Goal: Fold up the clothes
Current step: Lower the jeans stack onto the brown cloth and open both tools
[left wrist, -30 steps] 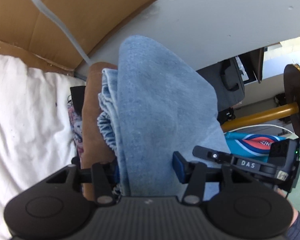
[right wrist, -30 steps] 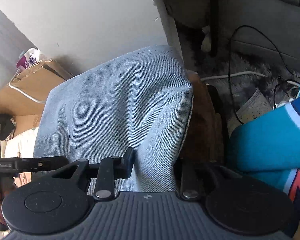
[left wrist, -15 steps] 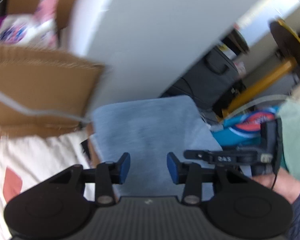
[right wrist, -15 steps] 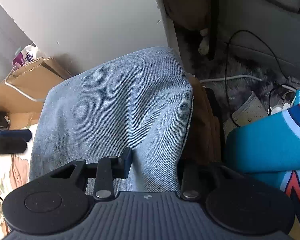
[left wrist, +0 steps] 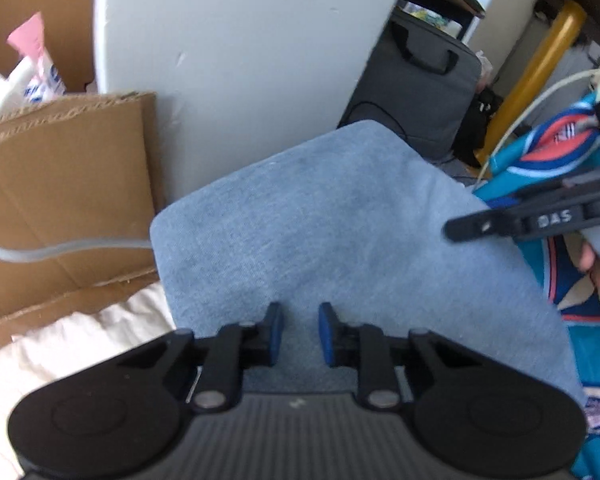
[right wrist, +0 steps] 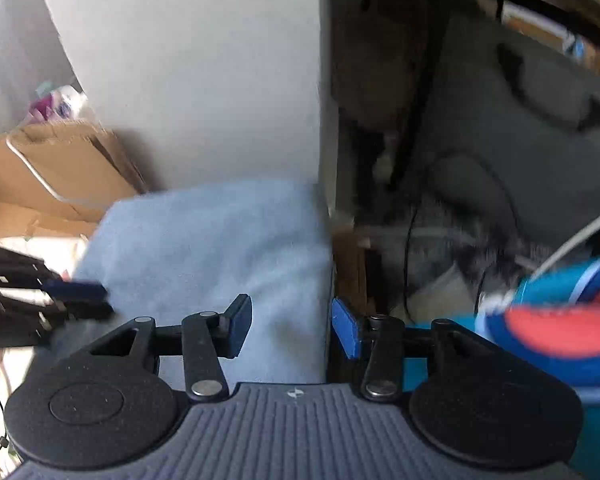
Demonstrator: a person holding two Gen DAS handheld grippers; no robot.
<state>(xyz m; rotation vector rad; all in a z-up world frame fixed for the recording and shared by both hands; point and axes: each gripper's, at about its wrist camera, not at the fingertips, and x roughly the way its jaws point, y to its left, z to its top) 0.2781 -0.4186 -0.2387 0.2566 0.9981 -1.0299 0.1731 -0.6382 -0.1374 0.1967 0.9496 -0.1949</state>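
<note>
A folded light-blue denim garment (left wrist: 340,232) lies flat in the middle of the left wrist view. My left gripper (left wrist: 300,334) hovers over its near edge, jaws closing with a narrow gap and nothing pinched between the blue pads. In the right wrist view the same denim (right wrist: 220,248) fills the centre-left. My right gripper (right wrist: 292,328) is above its right edge with jaws opening; that edge sits between the pads, but neither presses on it. Each gripper shows in the other's view: the right gripper (left wrist: 472,228) at the denim's right side, the left gripper (right wrist: 76,296) at its left.
A cardboard box (left wrist: 60,184) with a grey cable (left wrist: 60,250) stands to the left, and a white panel (left wrist: 240,60) rises behind. A grey bag (left wrist: 416,80) and yellow pole (left wrist: 536,68) are at the back right. A teal patterned garment (left wrist: 540,160) lies right, white bedding (left wrist: 80,340) near left.
The left gripper let go of the denim, lifted and rolled level, and its jaws narrowed. The right gripper's jaws spread off the denim's edge and it rose. The denim now lies flat.
</note>
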